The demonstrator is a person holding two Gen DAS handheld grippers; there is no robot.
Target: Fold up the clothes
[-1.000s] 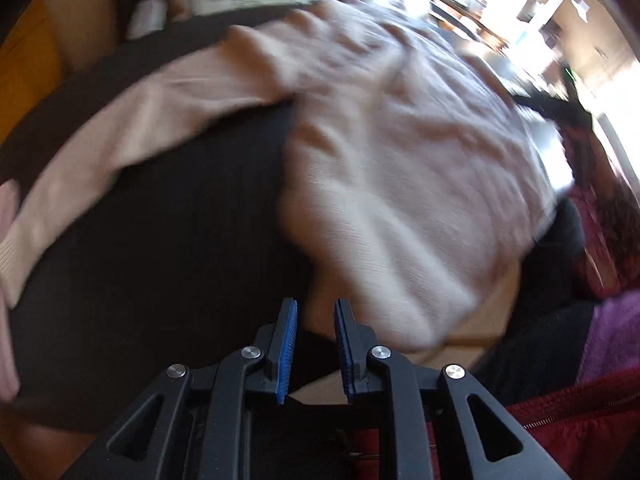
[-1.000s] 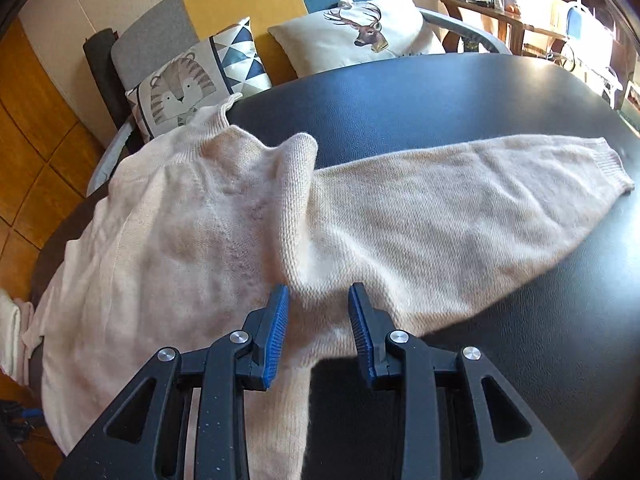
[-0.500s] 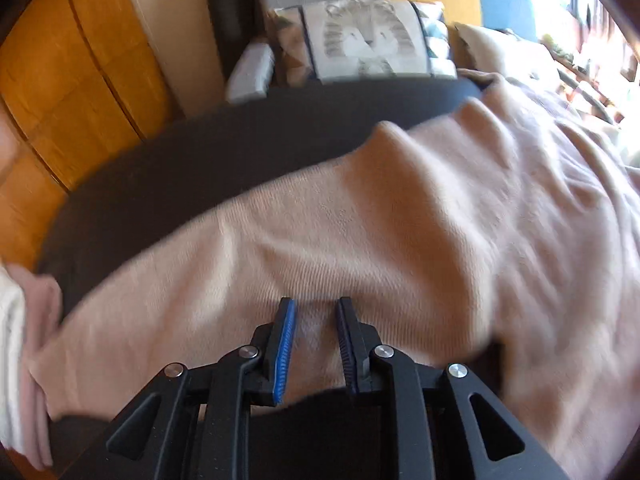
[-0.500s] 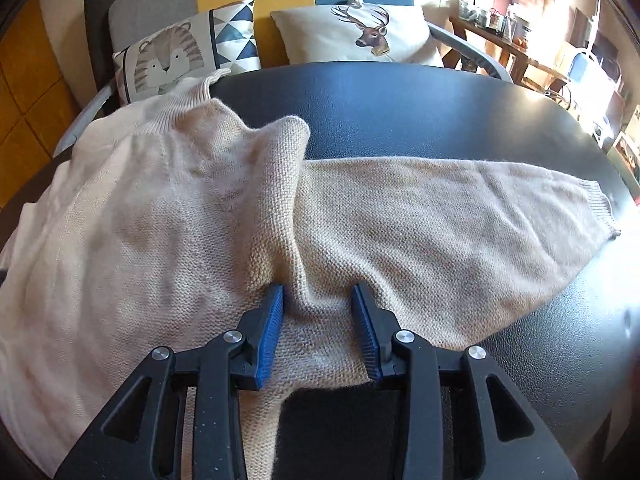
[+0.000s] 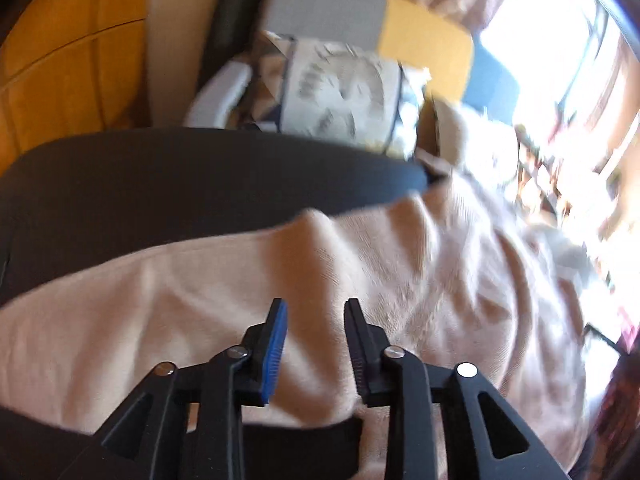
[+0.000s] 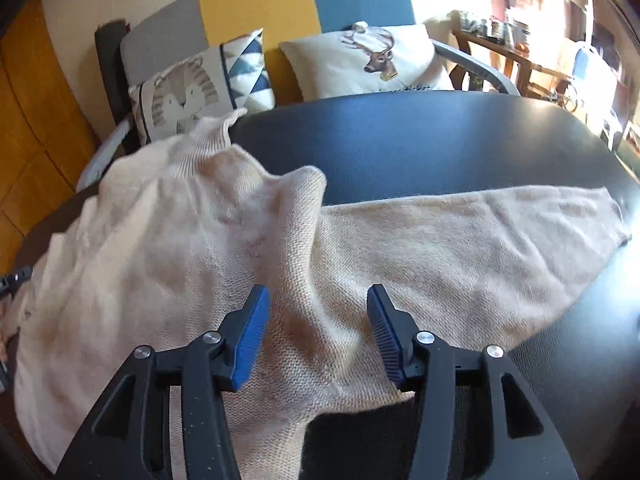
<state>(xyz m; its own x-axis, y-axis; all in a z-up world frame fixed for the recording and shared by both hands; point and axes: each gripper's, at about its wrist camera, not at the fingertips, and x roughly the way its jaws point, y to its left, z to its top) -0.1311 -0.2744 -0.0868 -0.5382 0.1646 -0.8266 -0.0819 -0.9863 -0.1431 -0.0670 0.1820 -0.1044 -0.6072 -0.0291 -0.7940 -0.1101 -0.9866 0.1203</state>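
A beige knit sweater [image 6: 160, 248] lies spread on the black table [image 6: 400, 144], its right sleeve [image 6: 460, 248] stretched out to the right. My right gripper [image 6: 318, 296] hovers over a raised fold where that sleeve meets the body. Its jaws are opening, with the fold between them and the blue pads clear of it. In the blurred left wrist view, my left gripper [image 5: 316, 312] is low over the sweater's other sleeve [image 5: 180, 300]. Its jaws are opening too, with knit under and between them and no pinch visible.
Behind the table [image 5: 160, 184] stands a grey, yellow and blue sofa [image 6: 256, 4] with a lion cushion [image 6: 180, 96] and a deer cushion [image 6: 368, 60]. A wooden shelf with jars [image 6: 500, 40] is at the back right. Orange wall panels [image 5: 60, 60] are on the left.
The left gripper swung from the sweater's near edge across to the left sleeve, and its jaws widened. The right gripper stayed over the fold, and its jaws widened.
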